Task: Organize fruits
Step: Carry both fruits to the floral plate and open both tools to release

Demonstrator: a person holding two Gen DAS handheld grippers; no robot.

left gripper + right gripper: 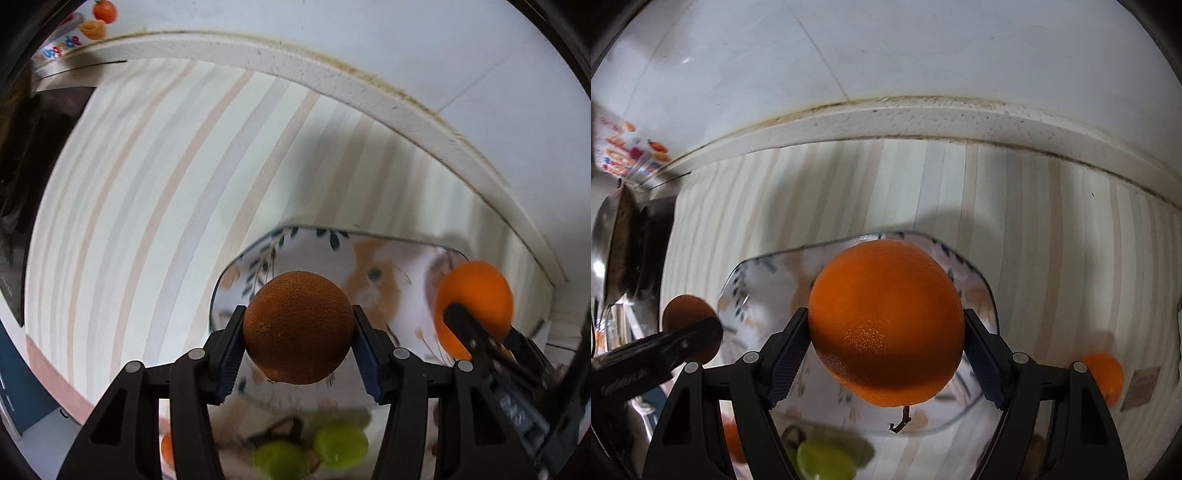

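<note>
Striped tabletop (1052, 229) under my rig: left tongs (298, 334) grip a dull orange (298, 326), right tongs (886, 338) a bright orange (886, 321), above a patterned plate (402, 266); green fruit (340, 445) near its front edge.

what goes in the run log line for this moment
left gripper: holds dark orange | right gripper: holds bright orange | both above plate

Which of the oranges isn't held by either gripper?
The small orange lying on the striped tabletop, right of the patterned plate. The darker orange sits in the left gripper, the bright one in the right gripper.
</note>
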